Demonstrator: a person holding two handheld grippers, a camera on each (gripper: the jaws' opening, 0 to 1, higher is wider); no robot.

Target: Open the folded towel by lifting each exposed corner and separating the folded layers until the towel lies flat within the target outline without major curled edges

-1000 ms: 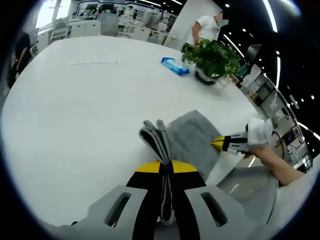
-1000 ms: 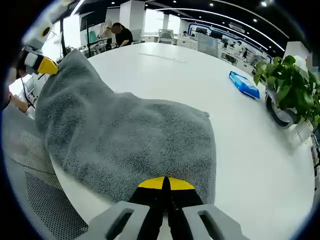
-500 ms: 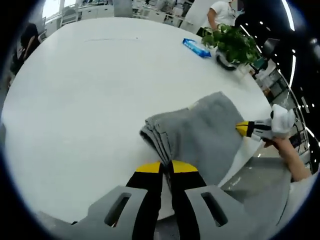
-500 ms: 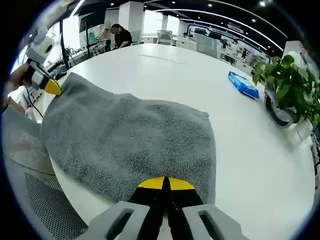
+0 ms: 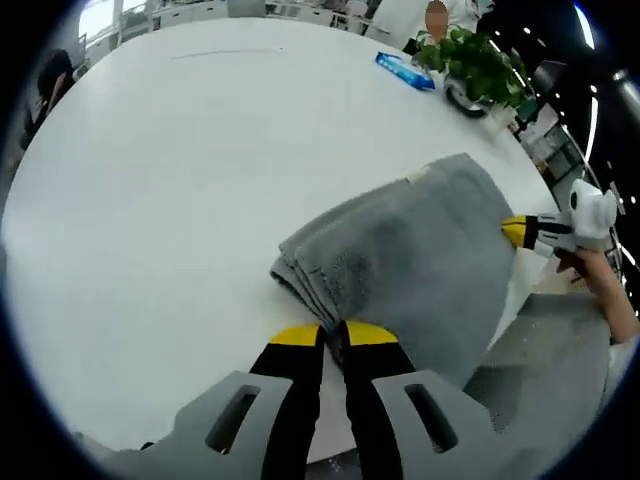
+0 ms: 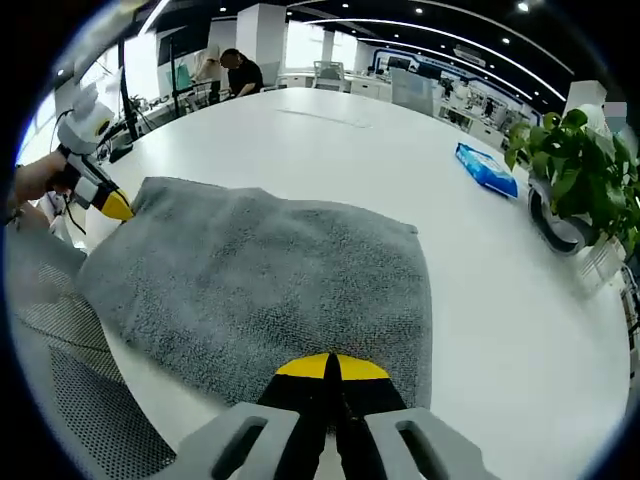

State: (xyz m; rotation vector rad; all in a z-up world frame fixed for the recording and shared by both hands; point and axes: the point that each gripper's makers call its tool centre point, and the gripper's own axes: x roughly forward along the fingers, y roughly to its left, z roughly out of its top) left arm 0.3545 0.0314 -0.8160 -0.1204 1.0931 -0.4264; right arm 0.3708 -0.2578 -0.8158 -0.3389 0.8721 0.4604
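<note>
A grey towel (image 6: pixel 270 280) lies spread over the near edge of the white table (image 6: pixel 330 140), with its left side hanging off the edge. My right gripper (image 6: pixel 333 366) is shut on the towel's near edge. My left gripper (image 6: pixel 112 205) reaches in from the left, at the towel's left corner. In the left gripper view the towel (image 5: pixel 420 270) shows stacked layers at its near corner. There my left gripper (image 5: pixel 330 335) has its jaws closed at the towel's edge. The right gripper (image 5: pixel 525 232) holds the far edge.
A potted plant (image 6: pixel 580 170) and a blue pack (image 6: pixel 488 168) stand at the table's far right. A mesh chair (image 6: pixel 90 400) sits below the table edge. A hand (image 5: pixel 600 275) holds the right gripper. A person (image 6: pixel 240 70) sits far behind.
My left gripper has lowered the towel's raised corner onto the table, so the towel now lies flatter. The right gripper has stayed in place on its edge.
</note>
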